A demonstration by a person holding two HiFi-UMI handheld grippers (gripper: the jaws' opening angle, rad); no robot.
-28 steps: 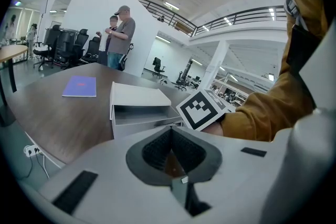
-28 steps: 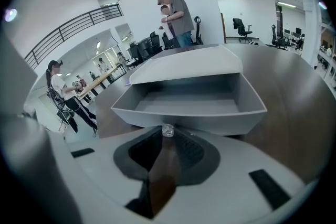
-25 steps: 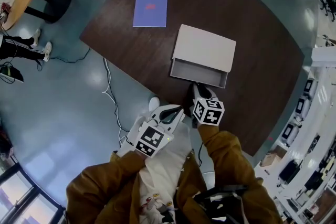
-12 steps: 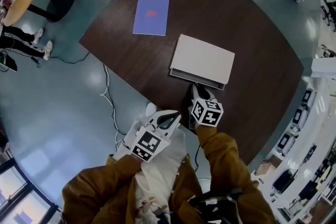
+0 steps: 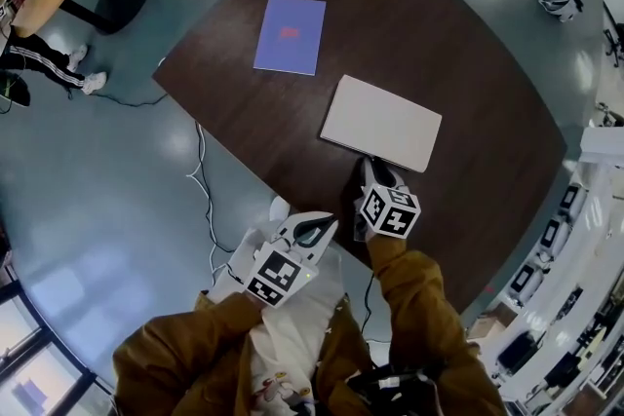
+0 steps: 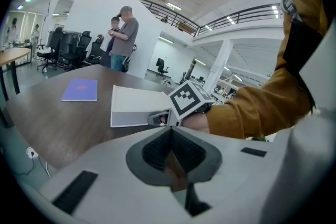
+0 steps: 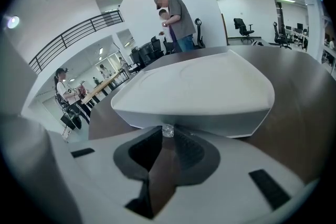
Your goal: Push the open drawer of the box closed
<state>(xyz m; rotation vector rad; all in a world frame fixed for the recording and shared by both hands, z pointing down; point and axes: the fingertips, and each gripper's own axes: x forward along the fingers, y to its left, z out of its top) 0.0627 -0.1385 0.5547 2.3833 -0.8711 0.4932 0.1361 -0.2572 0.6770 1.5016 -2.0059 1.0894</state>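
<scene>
- At centre frame in the head view, the box [image 5: 382, 122] is sitting with its drawer [image 7: 220, 122] looking flush.
- My right gripper [image 5: 375, 172] is pinching the drawer's small knob [image 7: 167, 130].
- My left gripper [image 5: 314, 231] is hanging lower centre, jaws pressed together, empty.
- I am risking shoving the whole box by pushing on, or reopening it by retreating unreleased.

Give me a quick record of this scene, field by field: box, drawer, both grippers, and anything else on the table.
table: dark wood
box: white, flat, close to the person's side of the table
drawer: pushed in, front looks flush with the box
right gripper: at the box front, jaws pinched on a small clear knob
left gripper: held off the table, jaws together, empty
also on table: purple booklet, apart from the box
</scene>
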